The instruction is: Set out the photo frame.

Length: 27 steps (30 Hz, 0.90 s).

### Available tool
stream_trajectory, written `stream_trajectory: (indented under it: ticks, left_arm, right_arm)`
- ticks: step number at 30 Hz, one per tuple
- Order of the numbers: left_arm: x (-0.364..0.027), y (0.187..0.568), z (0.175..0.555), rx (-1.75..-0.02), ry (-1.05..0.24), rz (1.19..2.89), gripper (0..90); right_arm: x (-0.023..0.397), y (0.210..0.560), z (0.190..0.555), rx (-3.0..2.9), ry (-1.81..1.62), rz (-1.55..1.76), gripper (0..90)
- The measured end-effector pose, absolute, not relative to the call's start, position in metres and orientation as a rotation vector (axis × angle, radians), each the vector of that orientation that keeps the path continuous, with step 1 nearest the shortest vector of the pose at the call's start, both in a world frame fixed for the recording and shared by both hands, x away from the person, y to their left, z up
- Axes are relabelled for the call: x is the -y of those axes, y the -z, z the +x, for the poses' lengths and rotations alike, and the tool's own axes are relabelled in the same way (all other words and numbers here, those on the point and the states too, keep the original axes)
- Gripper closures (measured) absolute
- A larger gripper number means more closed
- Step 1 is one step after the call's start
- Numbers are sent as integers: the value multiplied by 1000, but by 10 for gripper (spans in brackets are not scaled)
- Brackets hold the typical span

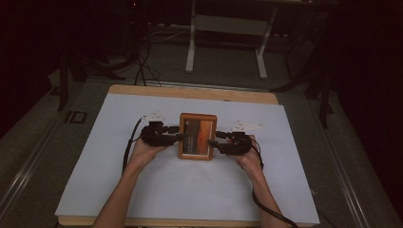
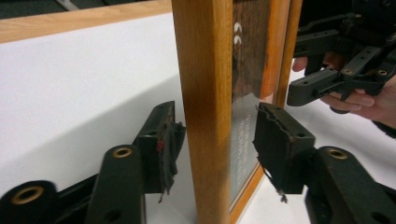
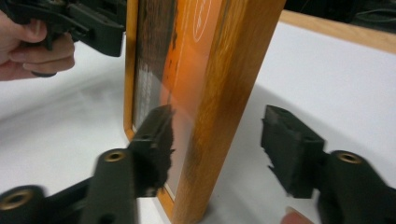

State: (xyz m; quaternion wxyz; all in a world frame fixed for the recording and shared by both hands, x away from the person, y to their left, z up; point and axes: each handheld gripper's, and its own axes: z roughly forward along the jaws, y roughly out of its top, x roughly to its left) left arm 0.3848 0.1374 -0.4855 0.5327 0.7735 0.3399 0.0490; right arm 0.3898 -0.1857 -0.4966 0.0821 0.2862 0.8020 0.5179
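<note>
A wooden picture frame (image 1: pixel 197 135) with an orange and brown print lies on the white sheet (image 1: pixel 190 190) at the table's middle. My left gripper (image 1: pixel 178 137) is at the frame's left side and my right gripper (image 1: pixel 215 145) at its right side. In the left gripper view the frame's wooden edge (image 2: pixel 205 93) stands between my left gripper's (image 2: pixel 219 140) jaws, and the pads do not press on it. In the right gripper view the frame's edge (image 3: pixel 224 107) runs between my right gripper's (image 3: pixel 222 142) jaws, with a clear gap to the right pad. Both grippers are open.
The white sheet covers a wooden table (image 1: pixel 190 92) whose far rim shows bare. Beyond it stand the white legs of a stand (image 1: pixel 225 42), and cables (image 1: pixel 142 66) lie on the dark floor. The person's forearms come in from the bottom edge.
</note>
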Motion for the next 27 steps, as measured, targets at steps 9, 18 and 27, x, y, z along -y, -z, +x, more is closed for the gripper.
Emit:
stream_trajectory:
  ticks: [9, 18, 27]
  left_arm:
    - [-155, 476, 368, -815, -162, 1785, 469]
    - [-185, 465, 339, -882, -273, 1733, 450]
    - [-217, 489, 311, -1023, -293, 1764, 450]
  right_arm:
    - [201, 484, 383, -2347, -1536, 877, 367]
    - [229, 478, 375, -2330, -1494, 980, 367]
    - [263, 485, 365, -2333, -1340, 1110, 359]
